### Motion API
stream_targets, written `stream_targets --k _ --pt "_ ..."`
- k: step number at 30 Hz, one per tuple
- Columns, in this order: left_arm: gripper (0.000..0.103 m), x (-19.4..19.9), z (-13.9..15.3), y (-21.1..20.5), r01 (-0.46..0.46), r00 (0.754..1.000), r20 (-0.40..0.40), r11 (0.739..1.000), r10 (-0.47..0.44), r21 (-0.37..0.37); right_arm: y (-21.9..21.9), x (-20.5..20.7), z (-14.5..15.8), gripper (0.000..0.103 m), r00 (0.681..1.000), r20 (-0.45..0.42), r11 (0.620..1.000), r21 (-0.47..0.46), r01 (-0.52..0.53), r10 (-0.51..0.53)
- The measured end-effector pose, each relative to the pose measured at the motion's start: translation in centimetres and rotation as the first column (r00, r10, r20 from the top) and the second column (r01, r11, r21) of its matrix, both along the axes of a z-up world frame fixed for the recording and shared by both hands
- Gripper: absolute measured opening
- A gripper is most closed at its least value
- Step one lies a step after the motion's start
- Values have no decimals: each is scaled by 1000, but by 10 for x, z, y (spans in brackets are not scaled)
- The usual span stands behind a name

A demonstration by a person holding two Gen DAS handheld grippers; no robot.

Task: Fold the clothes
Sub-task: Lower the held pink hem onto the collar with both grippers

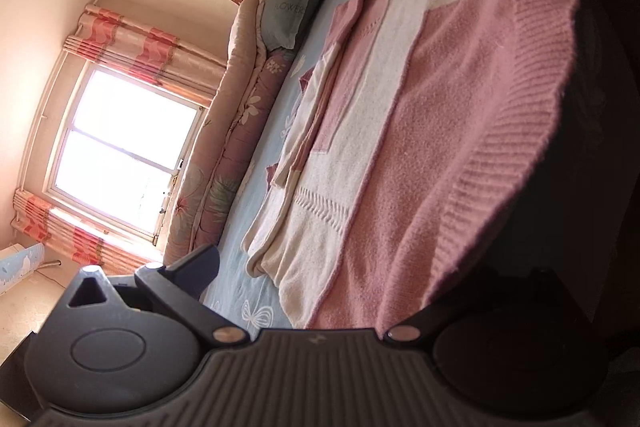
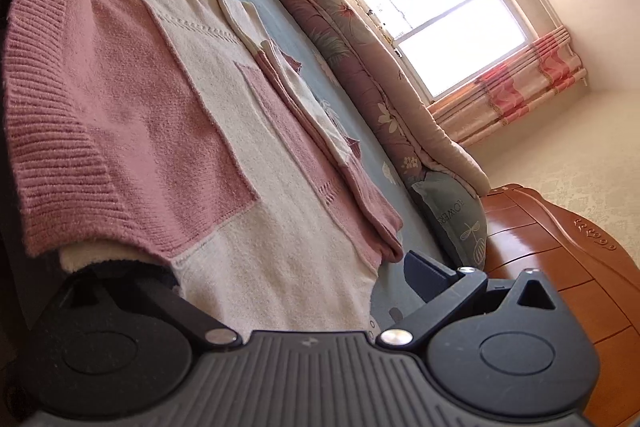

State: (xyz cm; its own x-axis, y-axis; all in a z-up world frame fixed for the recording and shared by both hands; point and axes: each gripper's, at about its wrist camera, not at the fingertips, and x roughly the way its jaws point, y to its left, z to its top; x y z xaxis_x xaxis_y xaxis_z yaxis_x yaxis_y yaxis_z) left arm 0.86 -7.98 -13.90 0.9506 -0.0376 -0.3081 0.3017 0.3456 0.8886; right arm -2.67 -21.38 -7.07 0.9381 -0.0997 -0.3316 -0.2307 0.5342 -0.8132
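A pink-and-cream knitted sweater (image 1: 400, 131) lies on the pale blue bedsheet (image 1: 256, 291), its ribbed hem lifted between both spread grippers, left gripper (image 1: 360, 267) and right gripper (image 2: 280, 267).

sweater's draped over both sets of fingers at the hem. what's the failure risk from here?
1. The ribbed hem lies loosely over the left gripper; no pinch shows, so it may slide off.
2. The sleeve folded on the sweater could flop open when lifted.
3. The right gripper seems equally loose, so the lift may go uneven.

Both grippers held wide apart.
The left gripper (image 1: 360, 267) and right gripper (image 2: 280, 267) are seen with fingers spread.
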Motion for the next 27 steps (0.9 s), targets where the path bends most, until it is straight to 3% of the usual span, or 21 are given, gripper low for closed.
stream_targets --k 3,9,17,27 --pt "103 5 3 -2 -8 1000 10 1000 8 -7 10 2 -4 103 999 54 999 -54 -1 3" --pt "103 17 16 0 -30 999 28 998 32 -49 6 12 10 103 988 150 997 -74 29 -18" --pt "103 55 40 6 -91 991 84 990 100 -105 5 41 25 103 981 192 995 -87 56 -38" --pt "103 100 50 15 -146 983 91 982 157 -123 9 91 43 103 973 226 994 -92 61 -39"
